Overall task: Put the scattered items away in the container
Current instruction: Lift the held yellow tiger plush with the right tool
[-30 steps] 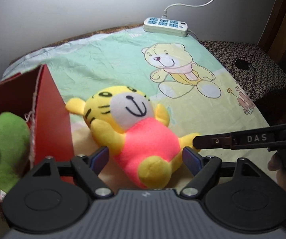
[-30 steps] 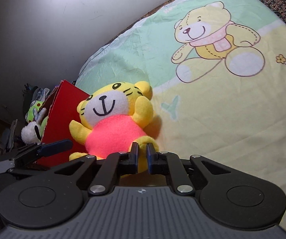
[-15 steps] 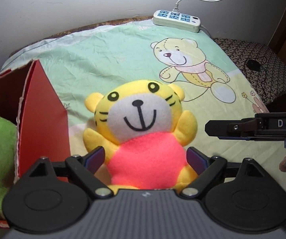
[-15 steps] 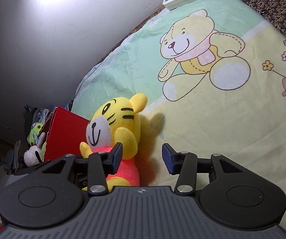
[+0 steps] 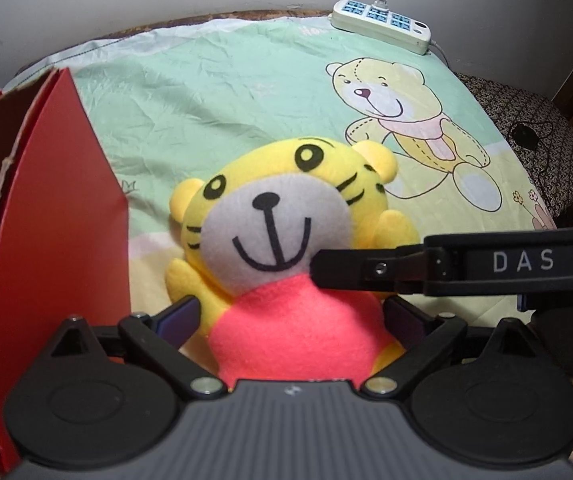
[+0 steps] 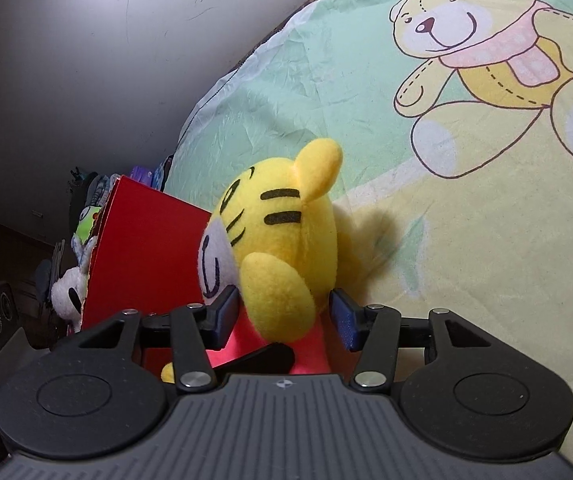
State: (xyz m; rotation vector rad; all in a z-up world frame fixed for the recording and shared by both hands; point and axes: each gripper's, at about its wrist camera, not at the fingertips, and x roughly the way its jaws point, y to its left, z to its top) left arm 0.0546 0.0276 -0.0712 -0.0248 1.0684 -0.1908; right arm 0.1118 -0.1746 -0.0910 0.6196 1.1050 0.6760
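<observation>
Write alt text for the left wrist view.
A yellow tiger plush in a pink shirt sits upright on a bear-print sheet between the opening left tongs. The right tongs reach its chin; a red box stands left.

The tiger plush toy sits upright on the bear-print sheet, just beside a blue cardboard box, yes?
Not quite: the box is red, not blue, as the left wrist view shows. The tiger plush toy does sit upright on the bear-print sheet, just beside it.
</observation>
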